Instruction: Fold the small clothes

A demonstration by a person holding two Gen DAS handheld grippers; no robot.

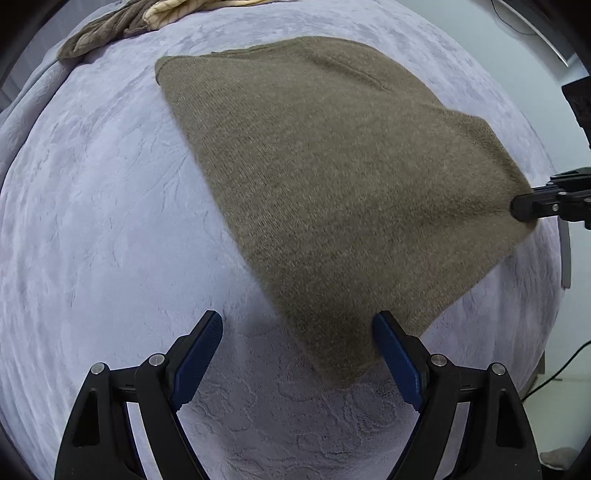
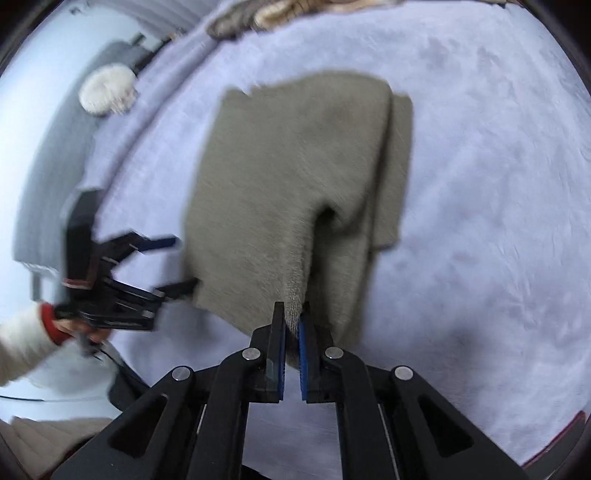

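An olive-brown knit garment [image 1: 332,177] lies folded on a pale lavender blanket [image 1: 92,221]. My left gripper [image 1: 297,332] is open and empty, its blue pads just off the garment's near corner. My right gripper [image 2: 293,317] is shut on a raised edge of the garment [image 2: 295,184], lifting a ridge of cloth above the layer beneath. In the left wrist view the right gripper [image 1: 517,208] pinches the garment's right corner. In the right wrist view the left gripper [image 2: 177,262] is open beside the garment's left edge.
A pile of brown and cream clothes [image 1: 122,22] lies at the blanket's far edge. A white fluffy item [image 2: 107,90] sits off the blanket at left. The blanket's right edge drops to a floor with a cable [image 1: 561,369].
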